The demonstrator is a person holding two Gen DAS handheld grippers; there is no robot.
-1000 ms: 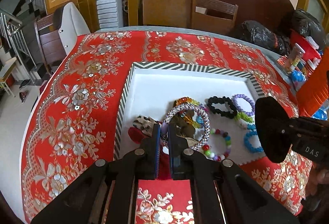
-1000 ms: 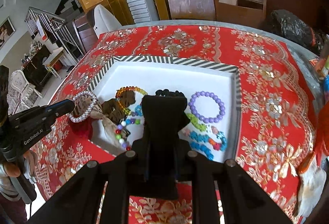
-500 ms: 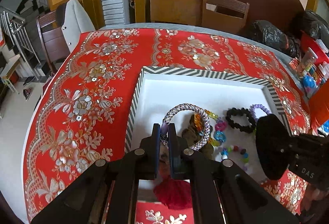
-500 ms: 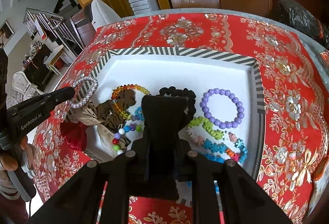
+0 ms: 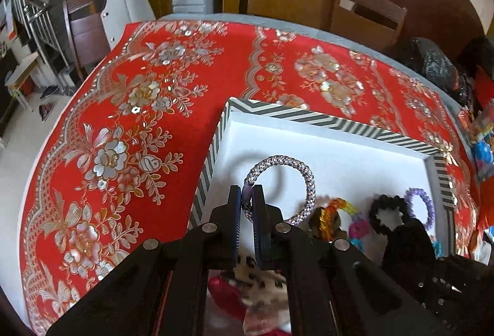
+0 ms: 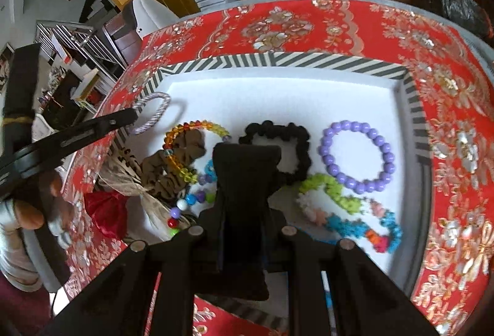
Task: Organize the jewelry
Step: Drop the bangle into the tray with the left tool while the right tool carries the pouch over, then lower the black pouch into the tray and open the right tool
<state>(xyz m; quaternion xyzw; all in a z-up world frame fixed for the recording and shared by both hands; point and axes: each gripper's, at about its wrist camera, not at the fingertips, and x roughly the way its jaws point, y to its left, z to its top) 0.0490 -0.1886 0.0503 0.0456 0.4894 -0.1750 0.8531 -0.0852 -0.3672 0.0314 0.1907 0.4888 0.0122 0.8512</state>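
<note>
Silver braided bangle (image 5: 287, 178) stands clamped in left tongs (image 5: 247, 203), ring beyond their tips.

A: Bright daylight, soft and even. The white tray (image 5: 339, 157) floor glares ahead of the jaws, and the ring (image 5: 296, 169) in the left gripper (image 5: 247, 197) casts a faint round shadow just beyond the tips.

B: Sharpness?

A: Fair mid-frame. Motion blur smears the beads (image 6: 355, 157) right of the right gripper's jaws and the cloth (image 5: 123, 150) at the margins. Fisheye bends the edges; the corners go black.
</note>
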